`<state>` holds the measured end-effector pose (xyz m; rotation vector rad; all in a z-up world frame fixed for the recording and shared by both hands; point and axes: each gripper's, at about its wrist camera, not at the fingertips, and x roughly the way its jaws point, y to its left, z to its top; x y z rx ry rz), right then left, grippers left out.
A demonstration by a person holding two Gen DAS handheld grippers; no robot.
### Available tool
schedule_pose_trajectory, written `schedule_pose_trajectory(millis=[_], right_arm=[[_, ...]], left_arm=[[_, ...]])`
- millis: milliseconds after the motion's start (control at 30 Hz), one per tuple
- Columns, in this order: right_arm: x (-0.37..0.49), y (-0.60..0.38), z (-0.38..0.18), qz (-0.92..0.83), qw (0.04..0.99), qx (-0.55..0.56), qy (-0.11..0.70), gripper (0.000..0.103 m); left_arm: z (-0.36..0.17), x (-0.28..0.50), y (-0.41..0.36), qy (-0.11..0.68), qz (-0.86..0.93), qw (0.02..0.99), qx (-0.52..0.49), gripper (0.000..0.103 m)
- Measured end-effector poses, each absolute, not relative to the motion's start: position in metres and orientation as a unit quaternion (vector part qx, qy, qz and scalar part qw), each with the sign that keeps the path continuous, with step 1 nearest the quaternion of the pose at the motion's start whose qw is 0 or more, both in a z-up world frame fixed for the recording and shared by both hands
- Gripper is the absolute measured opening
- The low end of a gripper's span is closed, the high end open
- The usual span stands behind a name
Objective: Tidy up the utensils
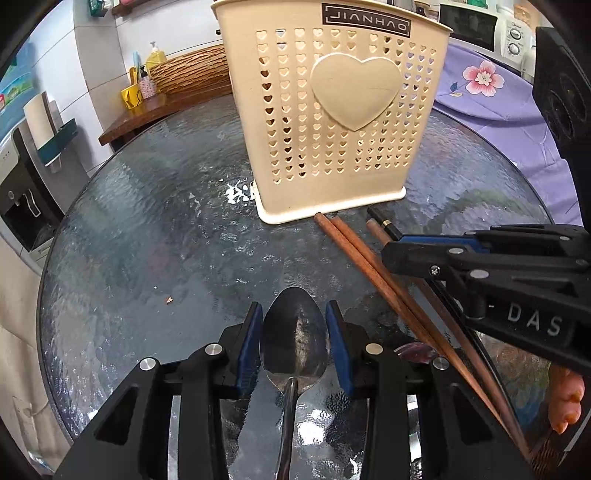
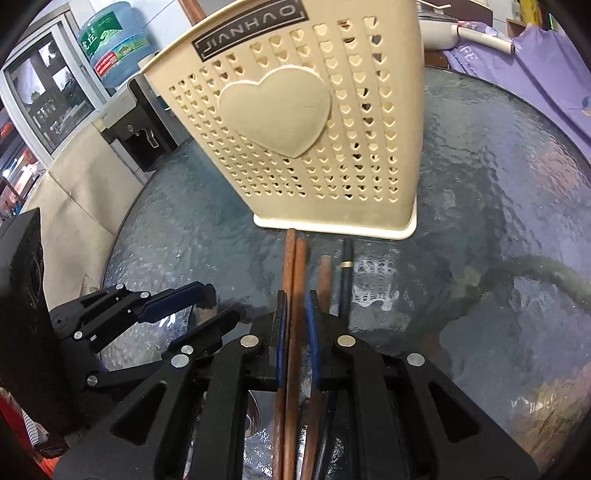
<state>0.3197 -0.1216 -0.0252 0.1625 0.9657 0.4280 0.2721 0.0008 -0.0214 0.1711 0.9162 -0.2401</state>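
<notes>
A cream perforated utensil basket [image 1: 332,110] with a heart stands on the round glass table [image 1: 147,240]; it also shows in the right wrist view [image 2: 295,122]. My left gripper [image 1: 294,325] straddles the bowl of a steel spoon [image 1: 294,339] with a small gap each side, so it is open. It also shows in the right wrist view [image 2: 184,306]. My right gripper [image 2: 294,314] straddles two brown chopsticks [image 2: 295,280], pads close but apart. A third brown chopstick [image 2: 324,280] and a black chopstick [image 2: 346,273] lie just right of it. The right gripper shows in the left view [image 1: 406,254].
A purple floral cloth [image 1: 498,96] lies beyond the table's right edge. A wooden shelf [image 1: 147,107] with cups and a soap bottle stands behind left. A water dispenser [image 2: 144,125] stands far left. A microwave [image 1: 480,26] is at the back.
</notes>
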Motion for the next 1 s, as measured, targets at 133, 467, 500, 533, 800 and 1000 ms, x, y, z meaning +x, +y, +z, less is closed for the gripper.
schedule_pose_trajectory(millis=[133, 467, 500, 533, 800, 1000], right_arm=[[0.321, -0.119, -0.025, 0.203, 0.861, 0.065, 0.462, 0.021], [0.323, -0.13, -0.023, 0.18, 0.871, 0.06, 0.453, 0.021], [0.324, -0.13, -0.023, 0.176, 0.871, 0.054, 0.455, 0.021], [0.325, -0.128, -0.024, 0.174, 0.87, 0.043, 0.459, 0.021], [0.33, -0.122, -0.029, 0.172, 0.868, 0.019, 0.466, 0.021], [0.341, -0.112, -0.025, 0.164, 0.867, -0.012, 0.47, 0.021]], left_arm=[[-0.021, 0.272, 0.0, 0.44, -0.116, 0.886, 0.085, 0.035], [-0.022, 0.273, 0.001, 0.44, -0.117, 0.886, 0.083, 0.035], [-0.022, 0.273, 0.001, 0.44, -0.118, 0.886, 0.084, 0.035], [-0.022, 0.273, 0.001, 0.44, -0.118, 0.886, 0.084, 0.035], [-0.022, 0.272, -0.002, 0.44, -0.118, 0.886, 0.086, 0.035], [-0.021, 0.275, -0.007, 0.441, -0.12, 0.884, 0.094, 0.035]])
